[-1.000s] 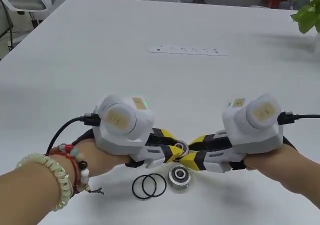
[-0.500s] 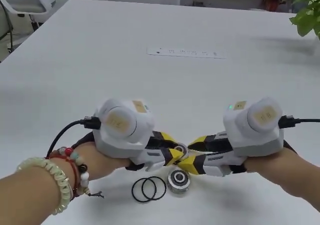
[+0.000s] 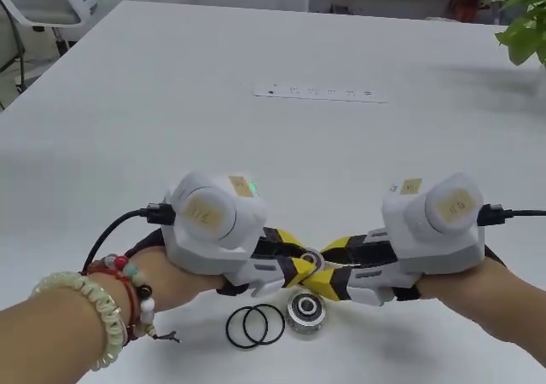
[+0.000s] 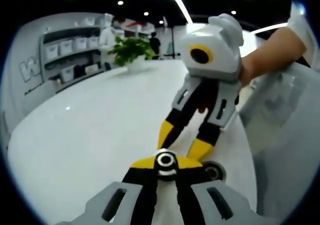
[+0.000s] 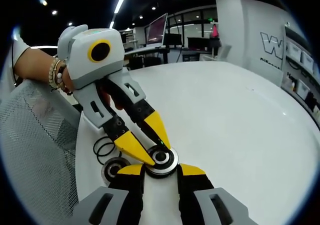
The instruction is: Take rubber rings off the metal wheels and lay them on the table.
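Note:
A small metal wheel [image 3: 309,257] hangs above the table between both grippers. My left gripper [image 3: 297,266] comes in from the left and is shut on the wheel [image 4: 165,161]. My right gripper [image 3: 322,270] comes in from the right, and its yellow tips close on the lower rim of the same wheel [image 5: 162,157]. Whether they pinch a rubber ring on it, I cannot tell. A second metal wheel [image 3: 305,310] lies flat on the table just below. Two black rubber rings [image 3: 254,324] lie overlapping to its left.
The white table [image 3: 256,162] stretches far ahead, with a flat white power strip [image 3: 320,92] across its middle. A green plant [image 3: 522,26] stands at the far right corner. A black cable [image 3: 115,230] trails from the left gripper.

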The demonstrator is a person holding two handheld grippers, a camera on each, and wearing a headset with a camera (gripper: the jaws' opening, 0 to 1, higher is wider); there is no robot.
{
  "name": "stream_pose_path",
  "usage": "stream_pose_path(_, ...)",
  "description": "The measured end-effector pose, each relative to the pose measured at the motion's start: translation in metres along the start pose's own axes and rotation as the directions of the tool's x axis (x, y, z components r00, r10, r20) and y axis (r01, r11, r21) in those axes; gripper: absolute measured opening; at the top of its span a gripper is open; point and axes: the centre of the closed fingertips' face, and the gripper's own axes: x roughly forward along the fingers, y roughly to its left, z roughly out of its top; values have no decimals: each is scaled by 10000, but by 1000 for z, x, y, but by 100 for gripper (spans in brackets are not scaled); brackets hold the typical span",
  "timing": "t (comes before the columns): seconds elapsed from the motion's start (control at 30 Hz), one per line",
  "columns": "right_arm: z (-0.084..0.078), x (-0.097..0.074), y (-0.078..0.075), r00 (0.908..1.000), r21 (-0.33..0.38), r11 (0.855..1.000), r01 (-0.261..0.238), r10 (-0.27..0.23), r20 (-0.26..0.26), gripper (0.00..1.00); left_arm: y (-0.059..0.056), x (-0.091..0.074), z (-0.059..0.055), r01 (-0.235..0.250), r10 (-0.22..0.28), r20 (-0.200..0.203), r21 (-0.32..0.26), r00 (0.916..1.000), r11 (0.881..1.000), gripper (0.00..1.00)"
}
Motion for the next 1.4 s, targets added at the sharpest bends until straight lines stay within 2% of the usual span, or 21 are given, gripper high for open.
stream_pose_path(0.7, -6, -7, -1, 9992, -177, 9996, -211, 204, -352, 18, -2, 1, 0, 94, -94, 17, 20, 10000, 10000, 14)
stream_pose_path(0.77, -7, -8, -1, 9989, -133, 9996, -234, 228, -405, 16, -2, 1, 0, 90, -90, 16, 9, 10000, 10000, 14)
stream_pose_path(0.9, -11, -12, -5, 9987, -274, 9996, -114, 100, -502, 3, -2, 1, 0, 67, -67, 8, -45, 10000, 10000, 14)
stream_pose_path(1.07, -11, -11, -5, 9983, -184, 9998, -67, 56, -574, 2, -2, 1, 0, 47, -47, -2, -50, 10000, 10000, 14)
stream_pose_path(1.17, -11, -10, -7, 9978, 64, 10000, 30, -25, -657, 0, -2, 1, 0, 48, -48, 1, -39, 10000, 10000, 14)
stream_pose_path(1.3, -12, -11, -9, 9970, 831, 9963, 199, -136, -764, 0, -1, 1, -1, 33, -33, -16, 25, 10000, 10000, 13)
stream_pose_path(1.4, -10, -14, -15, 9980, 2059, 9779, 373, -257, -584, 0, -1, 0, -1, 38, -37, -45, 74, 10000, 10000, 13)
